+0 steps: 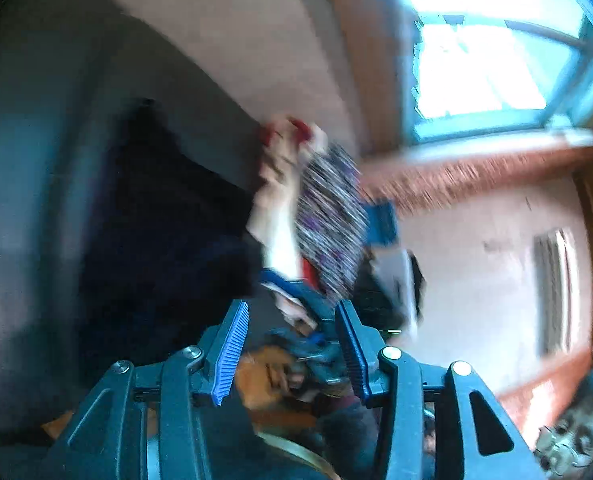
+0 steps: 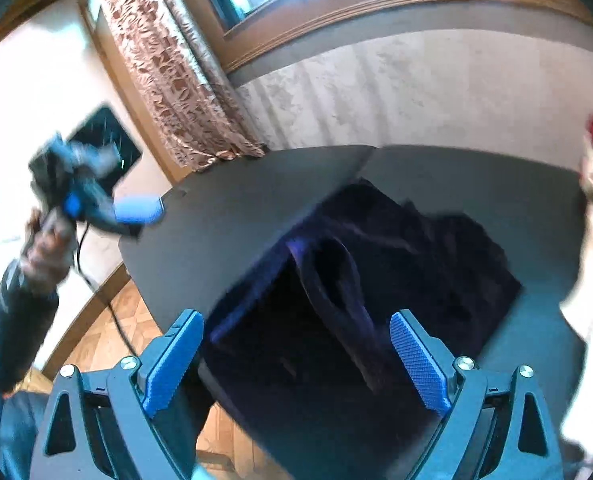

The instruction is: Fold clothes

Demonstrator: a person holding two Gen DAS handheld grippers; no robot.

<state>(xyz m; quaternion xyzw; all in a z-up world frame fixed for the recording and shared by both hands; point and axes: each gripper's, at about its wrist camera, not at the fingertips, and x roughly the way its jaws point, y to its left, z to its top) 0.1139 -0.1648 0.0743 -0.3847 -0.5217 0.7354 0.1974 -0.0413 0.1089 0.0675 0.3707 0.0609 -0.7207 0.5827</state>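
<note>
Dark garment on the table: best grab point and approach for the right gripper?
Judging from the right wrist view, take the near left corner of the dark garment, coming from above at the table's near edge. The cloth lies mostly flat there with a free edge; the raised fold at the middle looks bulkier. The right gripper is open, nothing in it.

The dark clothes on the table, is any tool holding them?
No. The right tool is open above the dark clothes on the table, gripping nothing. The left tool is open too, with nothing between its fingers.
</note>
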